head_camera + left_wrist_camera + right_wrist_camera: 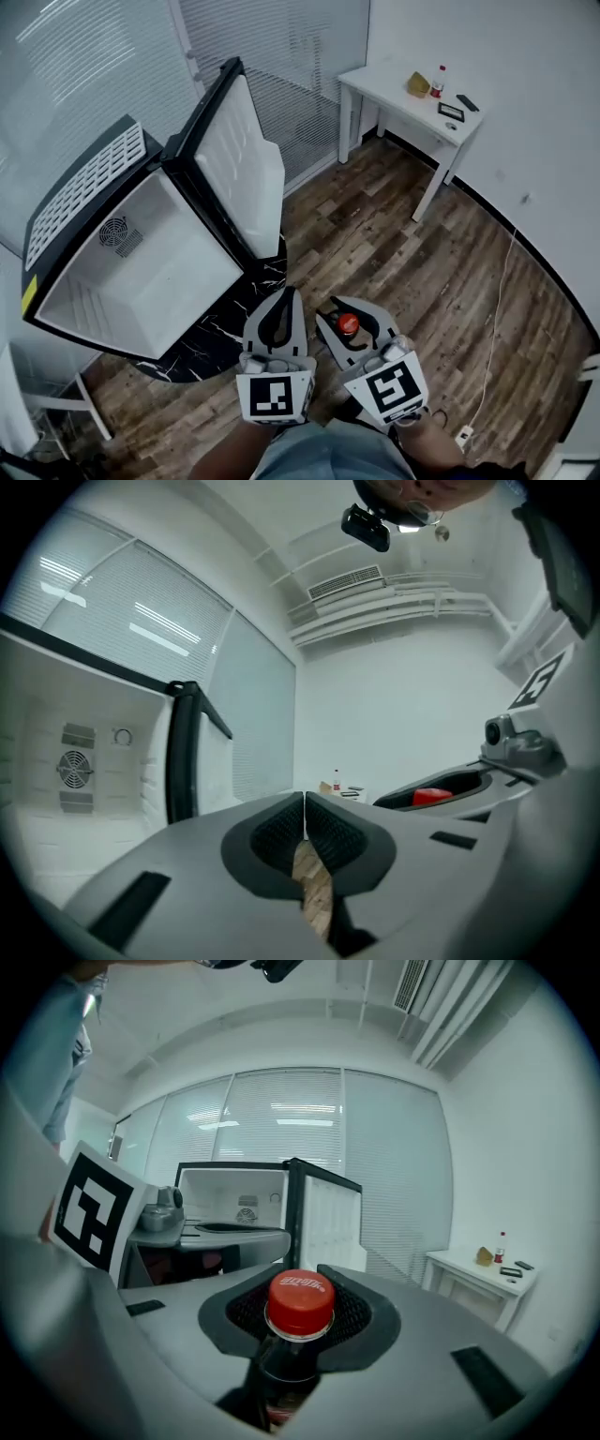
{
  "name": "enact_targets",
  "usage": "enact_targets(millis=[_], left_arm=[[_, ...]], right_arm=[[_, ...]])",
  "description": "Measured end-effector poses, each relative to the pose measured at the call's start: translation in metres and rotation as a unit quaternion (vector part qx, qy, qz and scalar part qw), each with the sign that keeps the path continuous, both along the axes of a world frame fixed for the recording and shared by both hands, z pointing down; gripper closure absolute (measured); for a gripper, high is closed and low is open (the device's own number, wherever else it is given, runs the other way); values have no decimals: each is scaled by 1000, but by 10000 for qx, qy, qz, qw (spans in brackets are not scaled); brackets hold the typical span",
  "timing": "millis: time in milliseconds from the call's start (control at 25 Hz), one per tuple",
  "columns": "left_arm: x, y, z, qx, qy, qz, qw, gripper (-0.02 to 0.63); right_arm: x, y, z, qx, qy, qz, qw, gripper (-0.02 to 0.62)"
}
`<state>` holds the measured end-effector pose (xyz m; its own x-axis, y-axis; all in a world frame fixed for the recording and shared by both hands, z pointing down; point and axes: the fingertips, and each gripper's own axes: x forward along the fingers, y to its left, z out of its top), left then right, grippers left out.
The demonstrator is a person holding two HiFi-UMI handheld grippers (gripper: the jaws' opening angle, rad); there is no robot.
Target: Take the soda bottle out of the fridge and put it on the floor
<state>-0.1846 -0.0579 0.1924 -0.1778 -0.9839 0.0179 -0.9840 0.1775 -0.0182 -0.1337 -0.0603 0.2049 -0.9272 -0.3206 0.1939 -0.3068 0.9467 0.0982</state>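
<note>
Our right gripper pinches the dark, red-capped plastic soda bottle by its neck, the left gripper beside it closed and empty; held so high, the bottle could swing and slip onto the brown plank floor below.

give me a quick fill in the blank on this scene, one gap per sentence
The right gripper is shut on a soda bottle with a ____ cap.
On the left gripper the fingers are together and hold ____.
The door of the fridge stands ____.
Missing words: red; nothing; open.
</note>
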Motion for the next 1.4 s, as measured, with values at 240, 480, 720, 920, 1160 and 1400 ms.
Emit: enact_targets(millis=[240, 480, 720, 920, 1160, 1400], left_arm=[[112, -52, 8, 1, 176, 966, 9952, 583], [211, -83, 22, -125, 165, 1926, 9811, 584], [265, -102, 40, -263, 125, 2512, 9675, 584], [288, -118, 67, -421, 203, 2812, 9585, 584], [308, -133, 119, -668, 146, 3104, 9482, 586], [320, -146, 167, -733, 212, 3306, 9407, 586]], right_arm=[[111, -45, 17, 46, 194, 968, 9951, 479], [211, -69, 33, -27, 269, 1958, 9803, 479], [275, -86, 54, -164, 279, 2646, 9638, 479], [302, -101, 77, -247, 160, 2983, 9540, 479], [321, -121, 121, -398, 105, 3238, 9452, 479], [337, -132, 184, -727, 115, 3415, 9370, 479]])
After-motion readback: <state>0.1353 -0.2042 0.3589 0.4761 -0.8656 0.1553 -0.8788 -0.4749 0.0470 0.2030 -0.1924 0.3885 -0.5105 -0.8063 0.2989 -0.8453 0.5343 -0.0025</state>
